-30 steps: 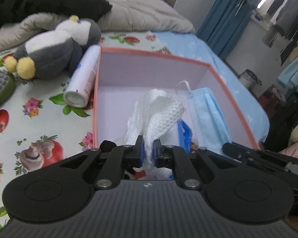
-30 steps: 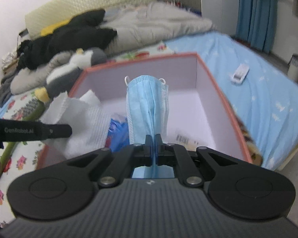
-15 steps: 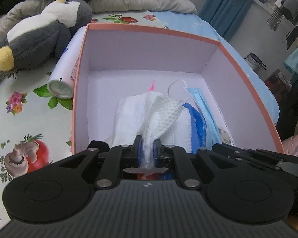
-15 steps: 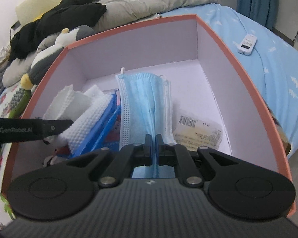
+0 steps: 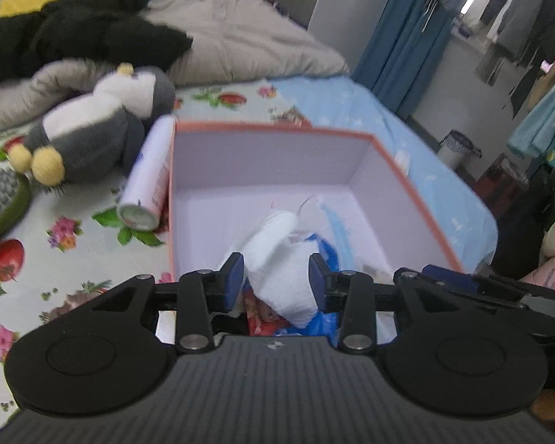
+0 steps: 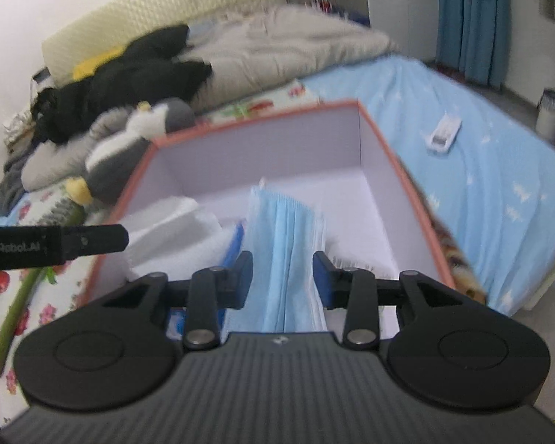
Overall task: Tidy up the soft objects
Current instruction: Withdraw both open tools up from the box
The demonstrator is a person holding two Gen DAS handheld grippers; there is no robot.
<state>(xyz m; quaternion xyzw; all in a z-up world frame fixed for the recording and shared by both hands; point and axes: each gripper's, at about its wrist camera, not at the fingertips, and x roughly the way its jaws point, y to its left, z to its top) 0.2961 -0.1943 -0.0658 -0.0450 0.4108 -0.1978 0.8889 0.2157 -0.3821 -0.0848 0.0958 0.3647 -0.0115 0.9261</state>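
A salmon-rimmed box (image 5: 277,131) (image 6: 262,120) with a pale lilac inside sits on the bed. My left gripper (image 5: 276,277) hangs over its near left part, its jaws opening. A white cloth (image 5: 281,266) lies loose between the blue pads, on a blue packet (image 5: 323,255). My right gripper (image 6: 282,275) is over the near middle, its jaws opening too. A light blue face mask (image 6: 285,229) lies between the pads and is free of them. In the right wrist view the white cloth (image 6: 174,222) sits left of the mask.
A grey and white plush penguin (image 5: 92,129) and a white spray can (image 5: 150,177) lie left of the box. A green brush (image 5: 0,207) is at the far left. Grey bedding (image 5: 240,48) and black clothes (image 5: 74,40) lie behind. A white remote (image 6: 444,135) rests on the blue sheet.
Both grippers dipped into the box, opened and let go of the white cloth and the mask, then rose a little. Cloth and mask now rest in the box.
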